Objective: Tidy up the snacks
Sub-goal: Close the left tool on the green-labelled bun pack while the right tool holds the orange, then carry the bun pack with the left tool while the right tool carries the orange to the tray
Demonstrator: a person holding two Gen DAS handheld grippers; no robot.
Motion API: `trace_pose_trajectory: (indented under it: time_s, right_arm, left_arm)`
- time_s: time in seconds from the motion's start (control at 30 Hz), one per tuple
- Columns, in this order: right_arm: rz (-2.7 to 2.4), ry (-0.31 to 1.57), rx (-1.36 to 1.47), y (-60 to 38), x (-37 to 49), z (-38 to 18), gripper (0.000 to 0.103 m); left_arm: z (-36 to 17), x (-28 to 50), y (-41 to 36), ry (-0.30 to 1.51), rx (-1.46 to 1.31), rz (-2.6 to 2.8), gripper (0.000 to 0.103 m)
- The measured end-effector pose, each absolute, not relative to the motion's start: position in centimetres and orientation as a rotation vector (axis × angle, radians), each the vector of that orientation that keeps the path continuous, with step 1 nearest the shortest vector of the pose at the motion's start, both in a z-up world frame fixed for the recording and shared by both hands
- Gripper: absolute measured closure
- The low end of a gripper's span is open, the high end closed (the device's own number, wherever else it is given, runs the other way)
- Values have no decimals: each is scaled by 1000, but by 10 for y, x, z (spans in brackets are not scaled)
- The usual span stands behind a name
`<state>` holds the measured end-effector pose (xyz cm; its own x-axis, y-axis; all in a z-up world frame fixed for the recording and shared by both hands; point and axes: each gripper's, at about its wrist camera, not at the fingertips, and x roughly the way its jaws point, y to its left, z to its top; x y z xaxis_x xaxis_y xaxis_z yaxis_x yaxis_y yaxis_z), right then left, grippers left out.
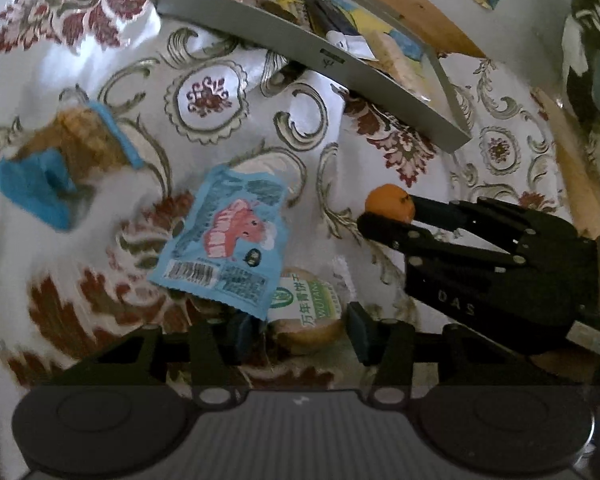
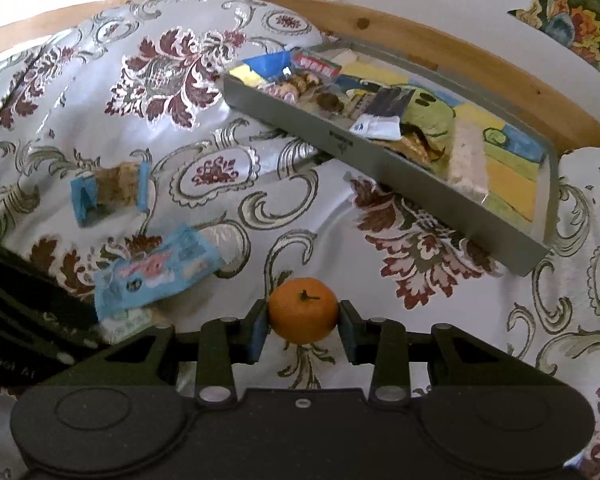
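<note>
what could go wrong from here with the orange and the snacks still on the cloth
1. The right hand-held gripper pinches the round orange only at its sides; it may slip and roll across the wrinkled cloth.
2. The gray tray sits tilted and already crowded, so the orange could roll inside it.
3. The left hand-held gripper reaches around a round biscuit partly under the blue packet; closing may catch both.

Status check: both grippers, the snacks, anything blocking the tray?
Right gripper shut on orange. Left gripper open over round biscuit pack, blue packet overlapping it. Path to tray clear.
</note>
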<state>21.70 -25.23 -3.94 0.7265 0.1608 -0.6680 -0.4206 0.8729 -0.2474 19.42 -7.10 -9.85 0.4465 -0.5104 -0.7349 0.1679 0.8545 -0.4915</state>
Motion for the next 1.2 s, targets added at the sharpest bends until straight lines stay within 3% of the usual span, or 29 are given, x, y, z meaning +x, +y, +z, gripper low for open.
trace_pose_trajectory:
  time_s: [0.5, 0.83, 1.2]
  right_arm:
    - [299, 564, -336, -259, 179, 6, 64]
    - [238, 448, -242, -269, 163, 32, 64]
    - [137, 348, -156, -290, 186, 35, 64]
  left_arm:
    - [-82, 165, -73, 1046, -411, -509, 51]
    - [-49, 165, -69, 870, -359, -488, 51]
    - [-12, 241, -86, 709, -334, -401, 51]
